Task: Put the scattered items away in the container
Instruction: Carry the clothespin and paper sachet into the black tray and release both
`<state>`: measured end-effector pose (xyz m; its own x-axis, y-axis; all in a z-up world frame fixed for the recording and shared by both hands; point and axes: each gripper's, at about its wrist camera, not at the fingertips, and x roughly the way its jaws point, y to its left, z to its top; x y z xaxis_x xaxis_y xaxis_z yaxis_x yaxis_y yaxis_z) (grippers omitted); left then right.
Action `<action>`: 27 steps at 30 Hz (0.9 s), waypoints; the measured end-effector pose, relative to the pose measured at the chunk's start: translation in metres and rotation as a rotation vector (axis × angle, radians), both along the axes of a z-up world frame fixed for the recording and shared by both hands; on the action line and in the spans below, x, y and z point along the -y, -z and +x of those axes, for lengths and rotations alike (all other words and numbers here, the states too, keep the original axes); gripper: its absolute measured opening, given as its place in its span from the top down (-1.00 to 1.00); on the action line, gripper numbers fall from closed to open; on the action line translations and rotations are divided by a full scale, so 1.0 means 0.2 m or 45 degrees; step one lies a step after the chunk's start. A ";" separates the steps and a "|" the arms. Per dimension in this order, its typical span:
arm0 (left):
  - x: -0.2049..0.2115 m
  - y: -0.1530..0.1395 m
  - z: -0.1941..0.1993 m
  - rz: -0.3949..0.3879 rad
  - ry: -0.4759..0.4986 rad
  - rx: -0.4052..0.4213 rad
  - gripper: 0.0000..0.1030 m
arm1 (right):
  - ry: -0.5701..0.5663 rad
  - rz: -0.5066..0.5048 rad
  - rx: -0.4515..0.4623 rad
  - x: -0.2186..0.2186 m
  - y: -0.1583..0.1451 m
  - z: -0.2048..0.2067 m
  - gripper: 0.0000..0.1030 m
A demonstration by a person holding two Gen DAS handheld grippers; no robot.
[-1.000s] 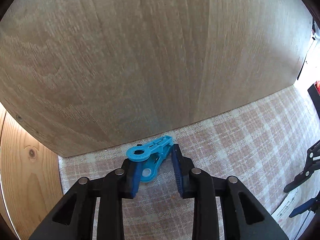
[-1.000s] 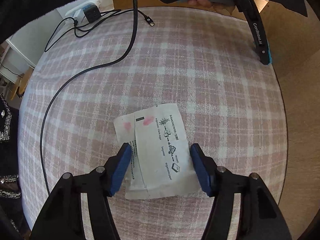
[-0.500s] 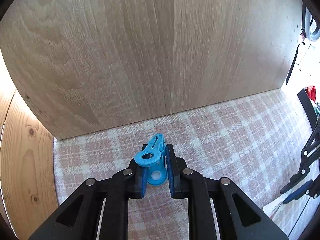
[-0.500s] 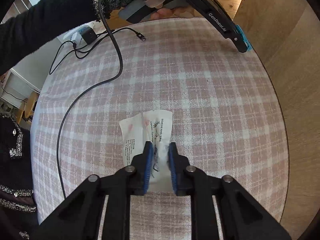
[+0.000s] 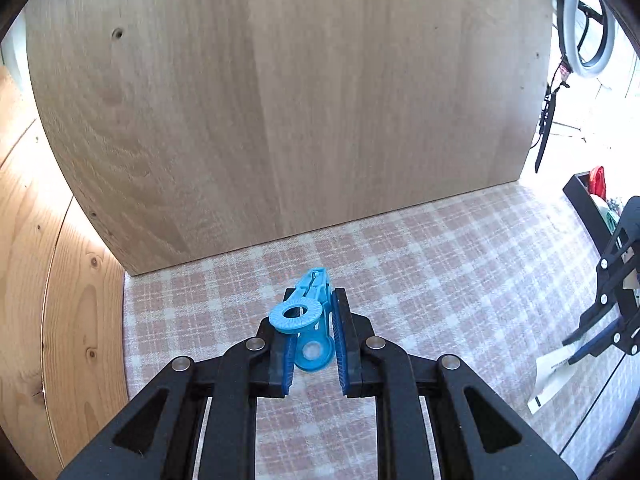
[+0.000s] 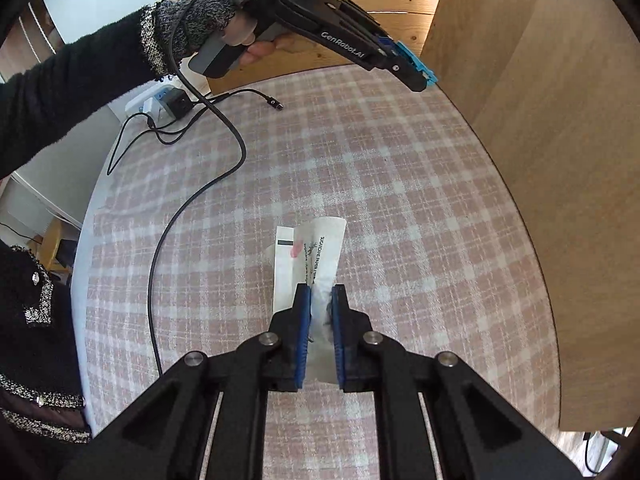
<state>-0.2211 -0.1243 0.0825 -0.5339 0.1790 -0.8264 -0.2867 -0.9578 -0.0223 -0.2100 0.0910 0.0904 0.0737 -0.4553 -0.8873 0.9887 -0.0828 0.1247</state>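
My left gripper (image 5: pixel 312 312) is shut on a blue plastic clip (image 5: pixel 306 320) and holds it above the pink checked tablecloth (image 5: pixel 420 264), in front of a wooden panel (image 5: pixel 280 100). My right gripper (image 6: pixel 320 300) is shut on a white printed paper packet (image 6: pixel 316 248), lifted and folded between the pads. The left gripper with the blue clip also shows in the right wrist view (image 6: pixel 416 68). The right gripper with the packet shows at the right edge of the left wrist view (image 5: pixel 600 344). A black container (image 5: pixel 588 204) with items inside sits at the far right.
A black cable (image 6: pixel 192 200) trails across the cloth to a power strip with a charger (image 6: pixel 164 100) at the far left. The wooden panel (image 6: pixel 540 160) stands along the right side. A ring light (image 5: pixel 588 24) stands beyond the table.
Both grippers closed, the left on the blue clip and the right on the paper packet, and then lifted them off the cloth. The packet now hangs folded.
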 end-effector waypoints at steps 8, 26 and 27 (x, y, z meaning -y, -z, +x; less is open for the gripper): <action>-0.46 -0.29 0.07 0.006 0.277 -0.079 0.71 | 0.459 -0.042 -0.093 -0.73 -0.28 -0.04 0.80; -2.43 -0.38 0.31 0.278 0.952 -0.101 0.71 | 1.484 -0.002 -0.215 -2.37 -0.50 0.30 0.80; -2.48 -0.39 0.31 0.280 0.966 -0.101 0.71 | 1.513 -0.010 -0.204 -2.41 -0.49 0.31 0.80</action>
<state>-0.1597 0.3720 0.1606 -0.2567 0.6723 -0.6943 -0.8679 -0.4764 -0.1404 -0.1480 0.5730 0.1888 -0.5075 -0.1690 -0.8449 0.2984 -0.9544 0.0116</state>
